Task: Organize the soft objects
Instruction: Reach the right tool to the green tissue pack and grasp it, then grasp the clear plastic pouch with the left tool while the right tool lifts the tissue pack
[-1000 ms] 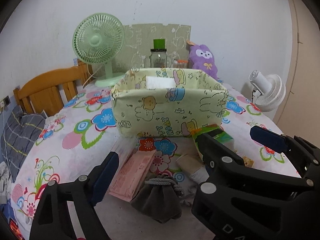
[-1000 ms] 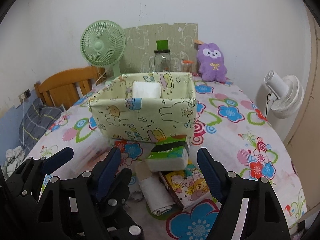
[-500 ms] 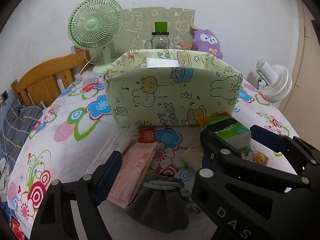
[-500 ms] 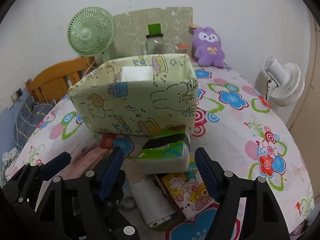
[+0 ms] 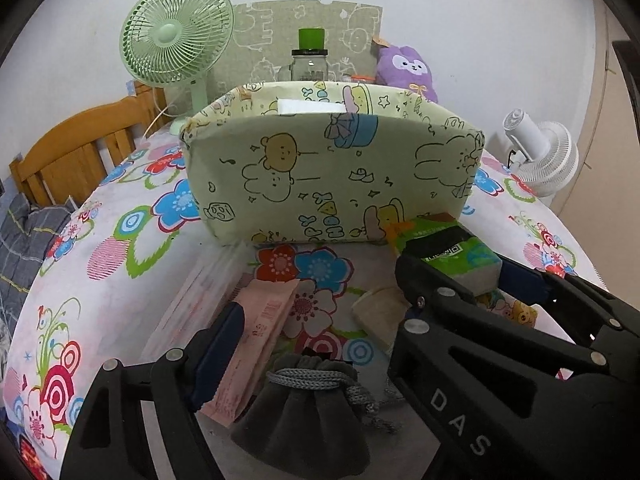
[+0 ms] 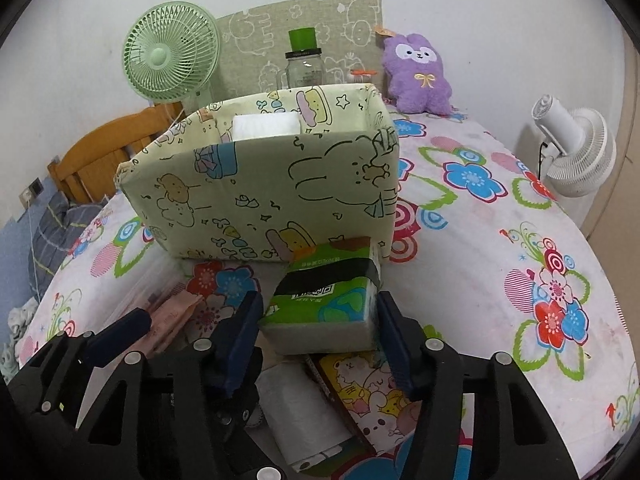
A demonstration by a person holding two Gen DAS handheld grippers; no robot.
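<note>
Green fan (image 5: 176, 36), glass jar (image 6: 304, 68), white fan (image 6: 576, 152).

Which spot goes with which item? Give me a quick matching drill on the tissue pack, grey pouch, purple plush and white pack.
Things:
1. green tissue pack
2. grey drawstring pouch
3. purple plush
4. white pack

Places:
A. inside the fabric bin
B. between the right gripper fingers
C. against the back wall
D. nearest the left gripper

Pairs: 1-B, 2-D, 3-C, 4-A

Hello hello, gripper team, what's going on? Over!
Right gripper open, fingers astride green tissue pack. Left gripper open over grey pouch. Fabric box right behind the pack.
</note>
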